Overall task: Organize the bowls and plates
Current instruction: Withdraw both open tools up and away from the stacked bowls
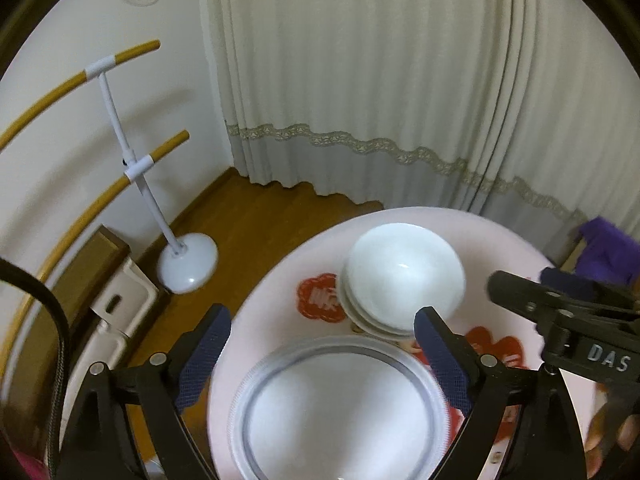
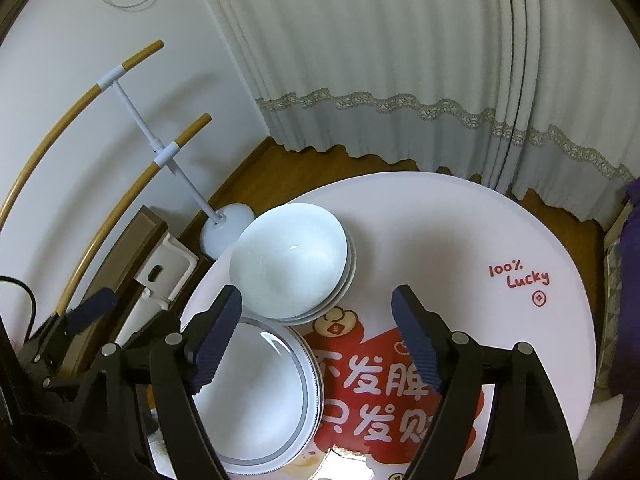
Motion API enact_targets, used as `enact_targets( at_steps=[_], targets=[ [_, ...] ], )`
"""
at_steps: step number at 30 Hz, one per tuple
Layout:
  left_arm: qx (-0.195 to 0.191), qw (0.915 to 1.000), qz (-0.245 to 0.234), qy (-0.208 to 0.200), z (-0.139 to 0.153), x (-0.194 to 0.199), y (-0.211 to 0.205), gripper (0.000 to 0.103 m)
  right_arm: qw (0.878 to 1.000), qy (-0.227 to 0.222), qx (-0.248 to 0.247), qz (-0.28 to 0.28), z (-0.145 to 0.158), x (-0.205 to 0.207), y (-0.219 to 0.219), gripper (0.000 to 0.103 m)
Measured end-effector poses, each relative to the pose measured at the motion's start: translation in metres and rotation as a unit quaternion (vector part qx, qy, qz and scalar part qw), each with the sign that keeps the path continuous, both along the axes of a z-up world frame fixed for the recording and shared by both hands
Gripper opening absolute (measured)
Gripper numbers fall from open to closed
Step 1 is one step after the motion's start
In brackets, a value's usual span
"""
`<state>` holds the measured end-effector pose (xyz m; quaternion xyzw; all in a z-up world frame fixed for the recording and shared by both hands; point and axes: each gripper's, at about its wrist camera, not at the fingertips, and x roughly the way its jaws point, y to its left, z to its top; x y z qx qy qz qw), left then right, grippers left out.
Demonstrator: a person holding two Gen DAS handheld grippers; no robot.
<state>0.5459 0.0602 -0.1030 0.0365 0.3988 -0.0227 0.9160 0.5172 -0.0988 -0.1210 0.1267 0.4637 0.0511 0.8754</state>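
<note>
The stack of white bowls [image 2: 290,258] sat nested on the round table [image 2: 460,216], touching the far edge of the grey-rimmed plates [image 2: 256,396] stacked nearer me. Both piles looked settled, so I judged the step was a clean withdrawal: lift straight, keeping my pads clear of either rim so nothing got nudged. My left gripper [image 1: 322,354] hung over the plates with jaws spread wide and nothing between them; my right gripper [image 2: 318,340] was likewise released, empty above the red lettering. I could not count the bowls or plates for certain. The plates' near edge was cut off below, and motion blur smeared their rim in the left view.
</note>
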Motion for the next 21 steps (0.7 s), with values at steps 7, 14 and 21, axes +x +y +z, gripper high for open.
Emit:
enact_targets(
  at_steps=[7, 14, 21],
  targets=[
    [0.013, 0.9994, -0.012, 0.029, -0.016, 0.045, -0.009, 0.091, 1.0, 0.021, -0.003, -0.012, -0.019, 0.022, -0.01, 0.086],
    [0.013, 0.9975, -0.029, 0.064, -0.036, 0.084, -0.021, 0.091, 0.999, 0.047, -0.003, -0.007, -0.044, 0.045, -0.009, 0.086],
    [0.007, 0.9959, -0.032, 0.084, -0.05, 0.133, -0.021, 0.088, 0.998, 0.064, 0.003, -0.012, -0.065, 0.059, -0.014, 0.086]
  ],
)
